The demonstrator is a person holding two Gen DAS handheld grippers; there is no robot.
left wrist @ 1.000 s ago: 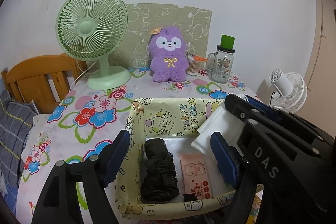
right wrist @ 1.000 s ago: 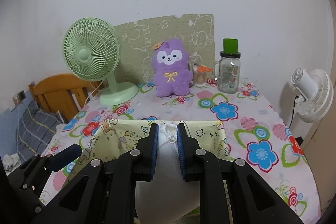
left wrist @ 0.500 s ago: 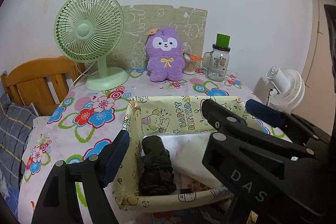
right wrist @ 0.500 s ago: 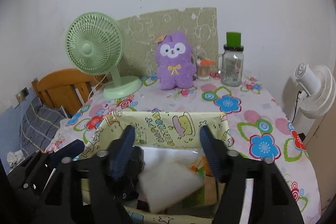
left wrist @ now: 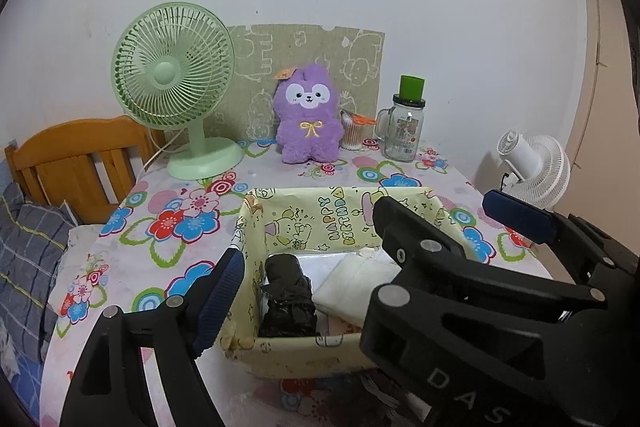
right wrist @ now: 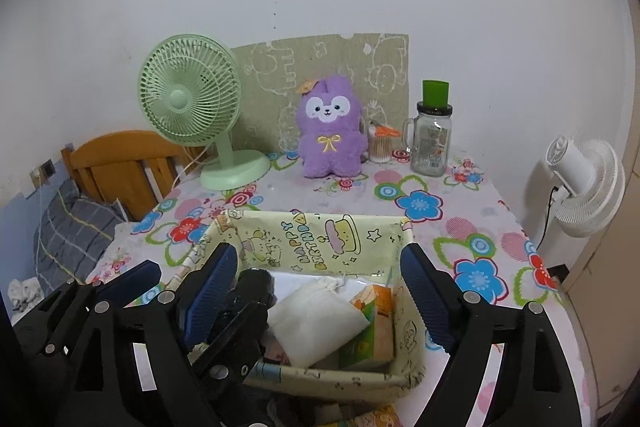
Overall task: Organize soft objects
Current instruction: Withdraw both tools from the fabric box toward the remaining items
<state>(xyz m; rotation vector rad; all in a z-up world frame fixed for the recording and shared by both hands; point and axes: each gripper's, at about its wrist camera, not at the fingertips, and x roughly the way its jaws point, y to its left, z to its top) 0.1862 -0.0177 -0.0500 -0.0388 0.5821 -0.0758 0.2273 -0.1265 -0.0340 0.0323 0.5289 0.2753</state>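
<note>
A yellow cartoon-printed box (right wrist: 320,247) is being shown standing on the flowered table (right wrist: 472,227), near its front edge. Inside the box a white cloth pouch (right wrist: 316,319) is being seen lying loose, tilted against an orange and green carton (right wrist: 372,323) on its right, with a black bundle (left wrist: 288,299) lying along the left wall. The right tongs (right wrist: 320,291) are being held spread wide over the box, one blue pad at each side, with nothing being gripped between them; the pouch is lying below the gap, untouched. The left tongs (left wrist: 360,267) are likewise being kept released, the left pad (left wrist: 220,291) being seen just outside the box's left wall. In the left wrist view the other finger is being hidden largely behind the black body of the right tool. At the back of the table a purple plush toy (right wrist: 330,127) is being seen sitting upright between a green fan (right wrist: 192,99) and a glass jar (right wrist: 432,139) with a green cap.
</note>
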